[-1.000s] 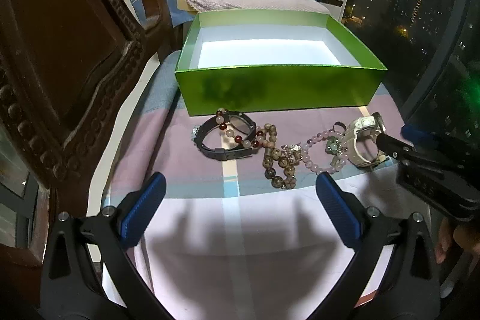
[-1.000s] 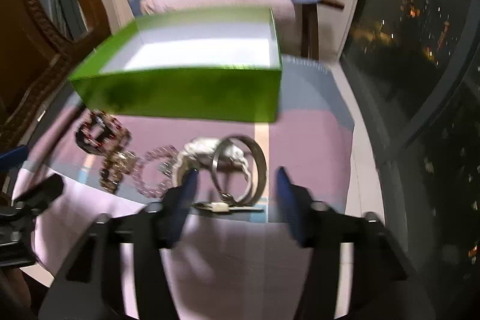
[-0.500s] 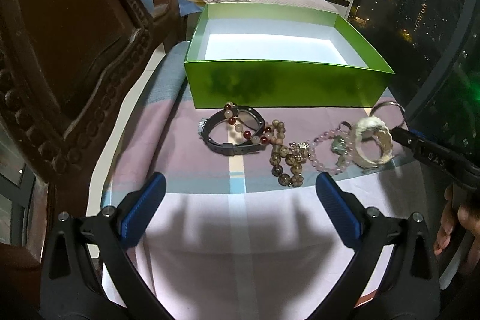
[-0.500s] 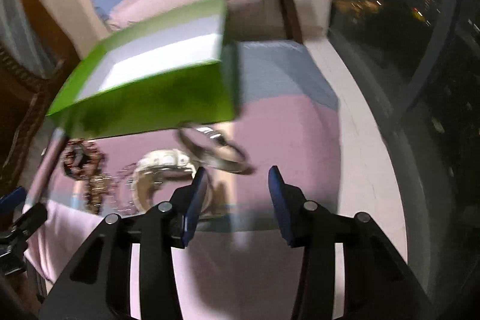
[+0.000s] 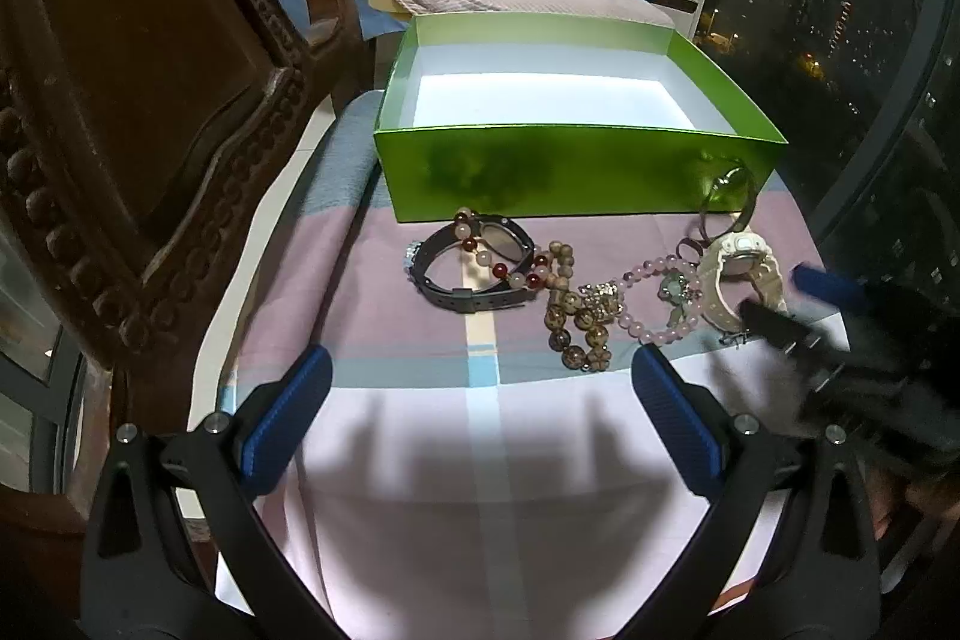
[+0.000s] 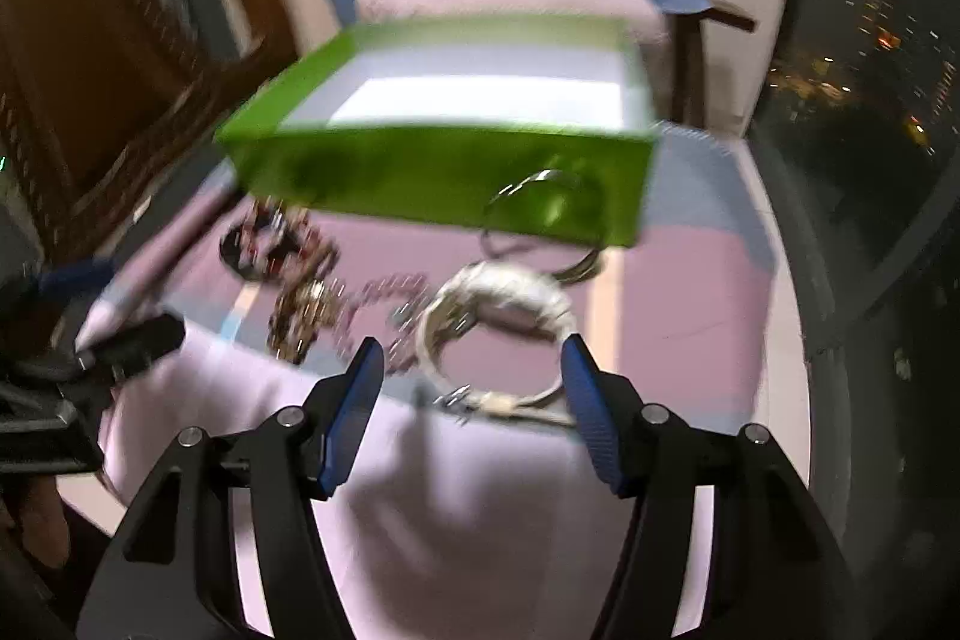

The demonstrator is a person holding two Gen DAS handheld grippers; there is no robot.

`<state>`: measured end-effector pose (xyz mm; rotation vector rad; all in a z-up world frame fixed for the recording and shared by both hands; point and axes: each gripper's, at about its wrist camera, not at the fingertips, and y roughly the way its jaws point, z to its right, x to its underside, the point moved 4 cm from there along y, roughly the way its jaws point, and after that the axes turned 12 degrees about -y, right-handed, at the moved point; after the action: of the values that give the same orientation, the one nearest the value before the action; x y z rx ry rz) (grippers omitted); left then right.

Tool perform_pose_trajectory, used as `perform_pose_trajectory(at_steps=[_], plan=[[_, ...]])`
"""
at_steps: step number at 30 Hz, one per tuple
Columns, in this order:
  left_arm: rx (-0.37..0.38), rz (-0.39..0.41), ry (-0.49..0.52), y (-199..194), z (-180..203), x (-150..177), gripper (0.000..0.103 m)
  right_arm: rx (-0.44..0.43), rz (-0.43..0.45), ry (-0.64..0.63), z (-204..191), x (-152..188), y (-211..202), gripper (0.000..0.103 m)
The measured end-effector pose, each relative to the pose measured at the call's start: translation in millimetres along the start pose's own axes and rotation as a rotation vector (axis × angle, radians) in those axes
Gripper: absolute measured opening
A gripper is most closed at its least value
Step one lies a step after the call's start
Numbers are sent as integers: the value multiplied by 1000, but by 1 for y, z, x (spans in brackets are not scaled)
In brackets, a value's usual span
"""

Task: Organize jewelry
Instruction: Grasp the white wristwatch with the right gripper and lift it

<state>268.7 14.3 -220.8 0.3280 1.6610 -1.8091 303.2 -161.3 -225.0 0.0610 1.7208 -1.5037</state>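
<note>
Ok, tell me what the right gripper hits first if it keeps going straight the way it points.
Most likely the white watch: it lies just ahead between the opening, empty fingers of the right gripper, with the green box beyond. The blur leaves depth uncertain.

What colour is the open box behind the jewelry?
The box is shiny green outside and white inside; the left wrist view shows it best.

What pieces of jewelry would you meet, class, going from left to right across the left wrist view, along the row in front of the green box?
black watch → brown bead bracelet → pink bead bracelet → white watch
</note>
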Motion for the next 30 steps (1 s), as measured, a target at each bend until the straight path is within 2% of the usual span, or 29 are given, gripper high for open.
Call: perform_pose_trajectory(at_steps=[2,5,9,14,16,19,21,22,30], plan=[[0,-4,3,1,0,-1,99,-4,0,-12,-6,1,3,59],[0,-6,2,1,0,-1,99,-16,11,-12,-7,-3,6,49],[-1,-7,-3,1,-1,-1,99,33,65,45,12,-11,-1,49],[1,-11,-2,2,-2,-1,99,72,4,61,33,-12,16,49],[1,-14,-2,3,-3,-1,99,33,-16,70,37,-12,25,48],[2,-14,1,3,-3,-1,99,-4,-40,56,35,-14,35,36],[1,-14,1,4,-3,-1,99,9,-35,55,34,-14,36,24],[0,-15,1,4,-4,-1,99,5,-32,59,34,-13,36,21],[0,-20,-2,6,-8,0,99,-19,-5,79,34,-8,11,20]])
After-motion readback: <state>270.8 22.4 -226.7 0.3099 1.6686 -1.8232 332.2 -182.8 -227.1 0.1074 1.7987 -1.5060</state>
